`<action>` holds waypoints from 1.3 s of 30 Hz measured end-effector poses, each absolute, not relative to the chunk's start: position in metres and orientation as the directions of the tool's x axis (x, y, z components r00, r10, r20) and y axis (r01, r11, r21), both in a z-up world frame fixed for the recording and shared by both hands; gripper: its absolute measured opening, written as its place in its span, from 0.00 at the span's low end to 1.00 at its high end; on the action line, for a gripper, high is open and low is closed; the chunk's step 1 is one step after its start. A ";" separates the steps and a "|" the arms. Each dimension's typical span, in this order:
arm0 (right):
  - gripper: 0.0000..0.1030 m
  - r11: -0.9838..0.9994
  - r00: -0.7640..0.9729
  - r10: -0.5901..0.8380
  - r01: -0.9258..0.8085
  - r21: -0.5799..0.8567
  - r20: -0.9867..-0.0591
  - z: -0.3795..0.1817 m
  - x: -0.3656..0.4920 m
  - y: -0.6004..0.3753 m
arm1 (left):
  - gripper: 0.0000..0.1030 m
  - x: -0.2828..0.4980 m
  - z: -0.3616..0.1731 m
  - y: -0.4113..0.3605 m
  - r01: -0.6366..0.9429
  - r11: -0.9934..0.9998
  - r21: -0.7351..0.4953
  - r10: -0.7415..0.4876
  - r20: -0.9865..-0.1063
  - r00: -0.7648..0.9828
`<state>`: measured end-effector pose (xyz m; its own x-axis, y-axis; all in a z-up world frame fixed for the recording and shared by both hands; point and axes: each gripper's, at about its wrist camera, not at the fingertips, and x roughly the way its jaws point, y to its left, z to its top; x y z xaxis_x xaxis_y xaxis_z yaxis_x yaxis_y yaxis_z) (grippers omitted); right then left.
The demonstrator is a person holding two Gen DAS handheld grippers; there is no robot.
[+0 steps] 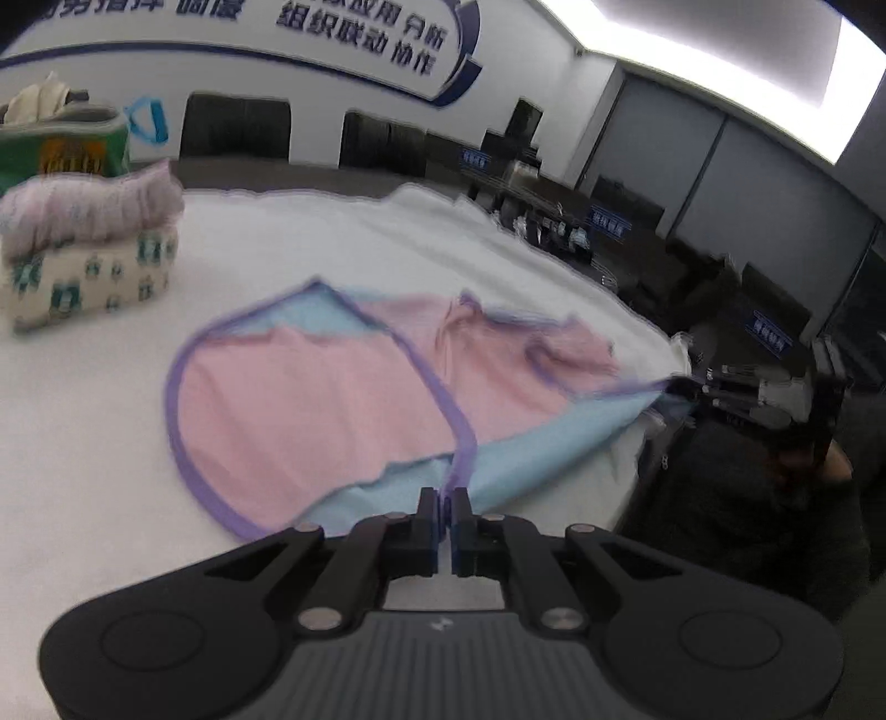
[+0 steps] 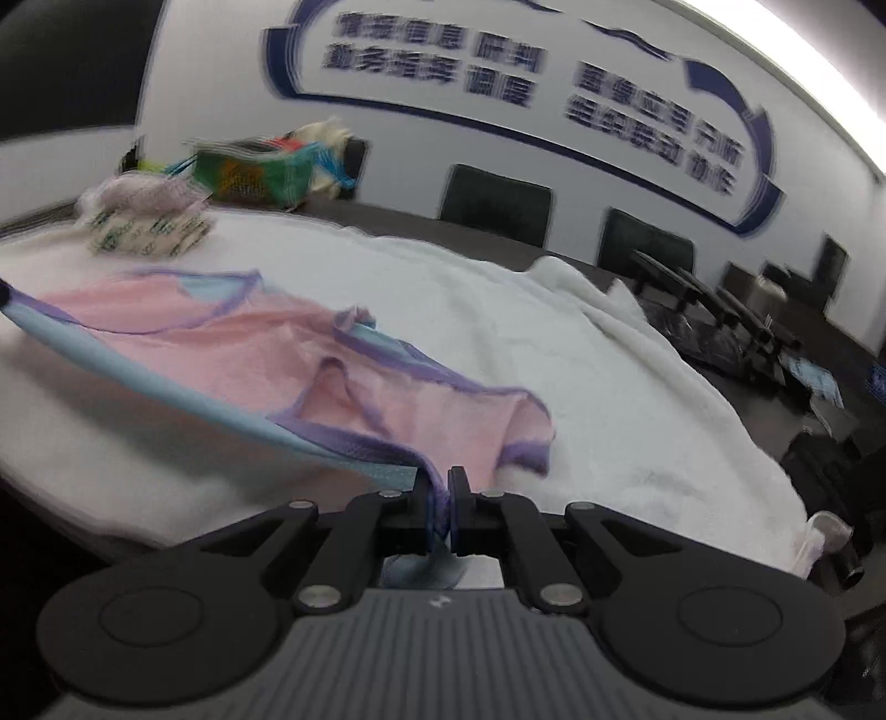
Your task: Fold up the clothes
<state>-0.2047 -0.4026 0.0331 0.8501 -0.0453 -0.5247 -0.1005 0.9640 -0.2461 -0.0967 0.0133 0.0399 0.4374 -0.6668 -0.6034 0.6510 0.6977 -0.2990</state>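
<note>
While each hand-held gripper, left point(image 1: 448, 512) and right point(image 2: 441, 501), pinches the purple-trimmed edge, the soft pink-and-blue cotton garment point(image 1: 332, 399) hangs limp. Grip on the binding; thin fabric may slip.

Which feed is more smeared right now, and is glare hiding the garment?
Right wrist view: heavier motion smear, worst on the wall lettering and folded pile. Left wrist view: softer blur, pink garment edges readable. Ceiling light blows out the corner in both, but no glare on the cloth. Both bend straight lines.
</note>
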 end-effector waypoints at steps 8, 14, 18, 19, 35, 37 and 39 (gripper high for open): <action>0.28 0.991 0.905 0.119 -0.133 -0.006 -0.408 0.047 -0.209 -0.400 | 0.32 -0.060 0.047 -0.008 0.603 0.715 -0.355 -0.667 -0.607 0.433; 0.32 0.980 0.850 0.173 -0.096 0.177 -0.498 0.027 -0.164 -0.386 | 0.32 -0.054 0.016 -0.076 0.621 0.708 -0.335 -0.643 -0.670 0.372; 0.30 0.985 0.806 0.169 -0.119 0.124 -0.567 0.012 -0.155 -0.364 | 0.03 -0.058 0.010 -0.072 0.612 0.730 -0.304 -0.621 -0.669 0.408; 0.25 0.988 0.801 0.155 -0.119 0.101 -0.578 0.008 -0.154 -0.359 | 0.03 -0.059 0.010 -0.070 0.610 0.733 -0.301 -0.618 -0.670 0.411; 0.57 0.990 0.897 0.139 -0.121 0.068 -0.420 0.061 -0.166 -0.377 | 0.52 -0.068 0.040 0.000 0.514 0.845 -0.149 -0.486 -0.616 0.620; 0.57 1.000 0.885 0.005 0.005 0.020 -0.465 0.056 -0.135 -0.392 | 0.55 -0.046 0.043 0.008 0.440 0.898 -0.022 -0.362 -0.605 0.709; 0.57 0.990 0.854 -0.135 0.137 -0.033 -0.503 0.051 -0.104 -0.412 | 0.55 -0.020 0.046 0.009 0.404 0.914 0.044 -0.298 -0.603 0.740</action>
<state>-0.1037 -0.4120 0.0508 0.8539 -0.1347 -0.5027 0.1366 0.9901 -0.0332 -0.0205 0.0085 0.0456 0.7402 -0.2984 -0.6026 0.4042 0.9136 0.0441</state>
